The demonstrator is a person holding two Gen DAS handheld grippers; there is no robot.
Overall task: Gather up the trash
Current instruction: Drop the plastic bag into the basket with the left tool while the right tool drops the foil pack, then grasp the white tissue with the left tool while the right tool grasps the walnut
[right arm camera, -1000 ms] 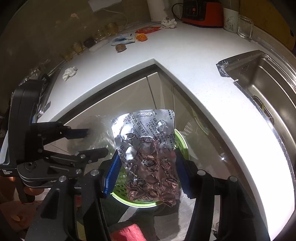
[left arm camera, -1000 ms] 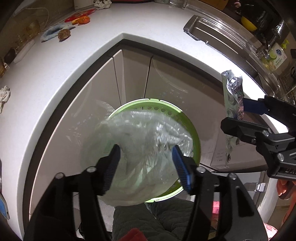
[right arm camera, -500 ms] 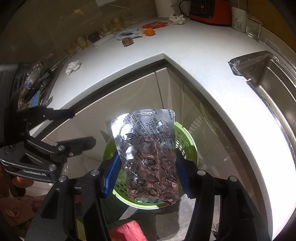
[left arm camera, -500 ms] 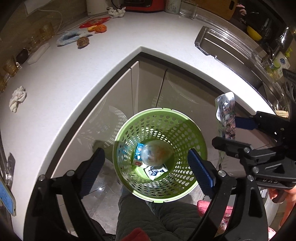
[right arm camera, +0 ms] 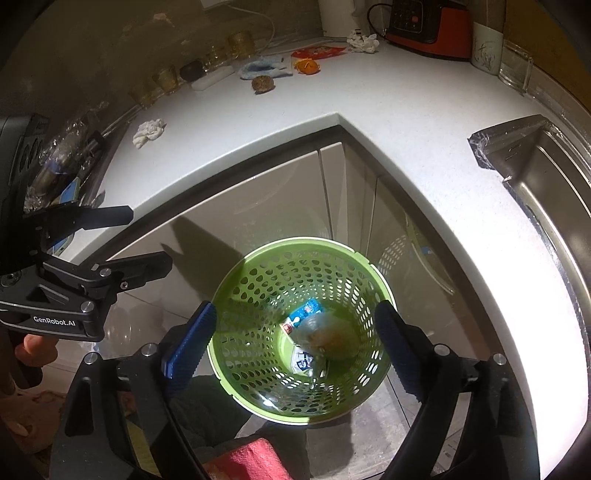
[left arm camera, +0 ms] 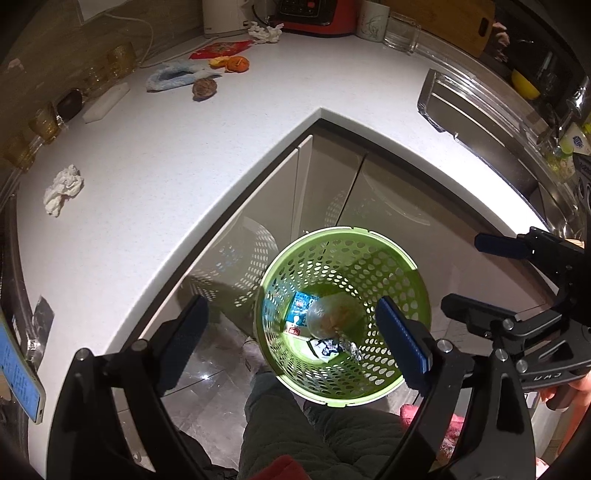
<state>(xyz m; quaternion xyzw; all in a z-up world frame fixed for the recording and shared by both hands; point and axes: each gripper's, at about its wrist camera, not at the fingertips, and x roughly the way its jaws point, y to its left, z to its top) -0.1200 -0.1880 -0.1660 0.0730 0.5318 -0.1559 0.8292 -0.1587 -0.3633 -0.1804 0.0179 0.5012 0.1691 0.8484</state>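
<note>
A green perforated basket (left arm camera: 399, 269) (right arm camera: 258, 295) stands on the floor below the counter corner. It holds a clear plastic bag (left arm camera: 330, 315) (right arm camera: 328, 338), small wrappers (left arm camera: 301, 302) (right arm camera: 304, 308) and a silver blister pack (left arm camera: 351, 347). My left gripper (left arm camera: 291, 332) is open and empty above the basket; it also shows in the right wrist view (right arm camera: 147, 240). My right gripper (right arm camera: 295, 339) is open and empty above the basket; it also shows in the left wrist view (left arm camera: 476, 273). On the white counter (left arm camera: 147, 177) lie crumpled tissues (left arm camera: 62, 188) (right arm camera: 149, 131), a red wrapper (left arm camera: 219, 50), orange peel (left arm camera: 234, 64) and a brown ball (left arm camera: 203, 88).
A steel sink (right arm camera: 546, 177) is at the right. A red appliance (right arm camera: 428, 22), a mug (right arm camera: 485, 50), a kettle (left arm camera: 221, 16) and several glass jars (left arm camera: 48, 118) stand along the back wall. A blue cloth (left arm camera: 173, 75) lies by the peel. My legs are below the basket.
My left gripper opened and dropped the plastic bag into the basket. My right gripper then opened and the blister pack fell in too. Both grippers have risen.
</note>
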